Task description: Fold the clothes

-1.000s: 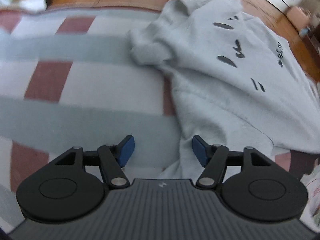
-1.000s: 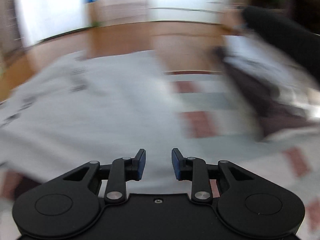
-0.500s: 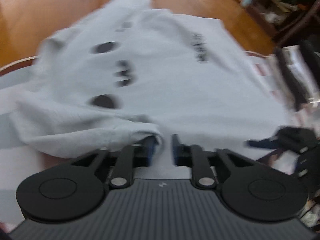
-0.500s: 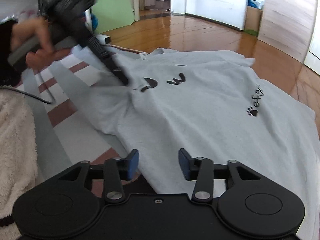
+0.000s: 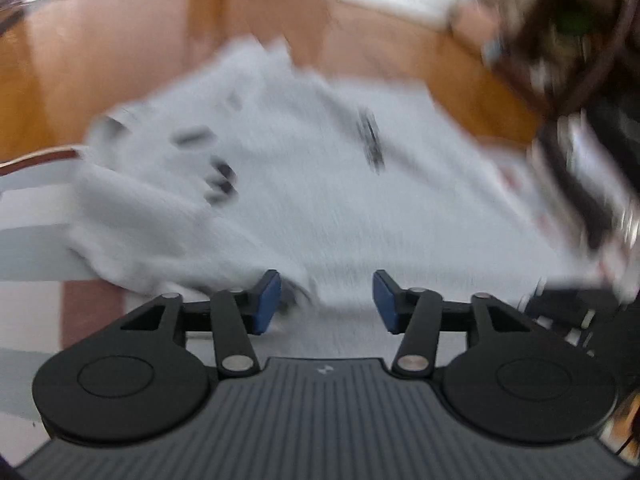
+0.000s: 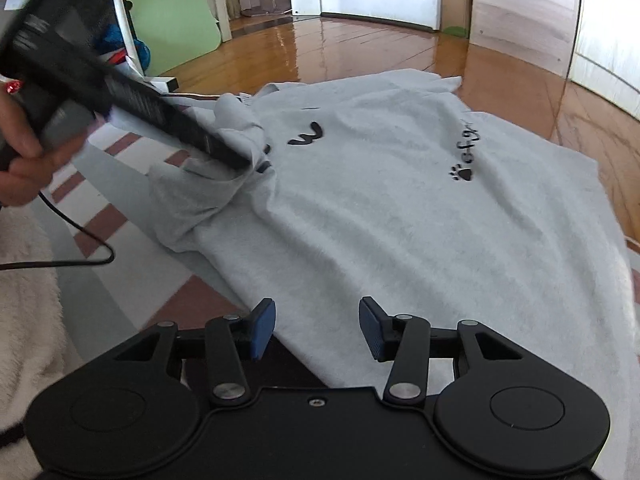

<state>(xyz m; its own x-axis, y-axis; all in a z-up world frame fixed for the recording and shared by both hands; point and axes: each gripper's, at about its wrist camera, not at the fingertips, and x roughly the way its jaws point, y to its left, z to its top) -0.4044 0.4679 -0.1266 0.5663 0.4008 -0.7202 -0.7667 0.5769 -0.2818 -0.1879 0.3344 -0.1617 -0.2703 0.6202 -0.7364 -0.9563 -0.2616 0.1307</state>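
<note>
Left wrist view blurred; both tools (image 5: 326,300) (image 6: 317,328) wide over grey sweatshirt (image 6: 400,220).

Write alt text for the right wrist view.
A grey shirt with black print lies spread on a striped cover, its sleeve bunched where the left gripper presses in. The right gripper hovers over the near hem, jaws open. Wood floor lies beyond.
</note>
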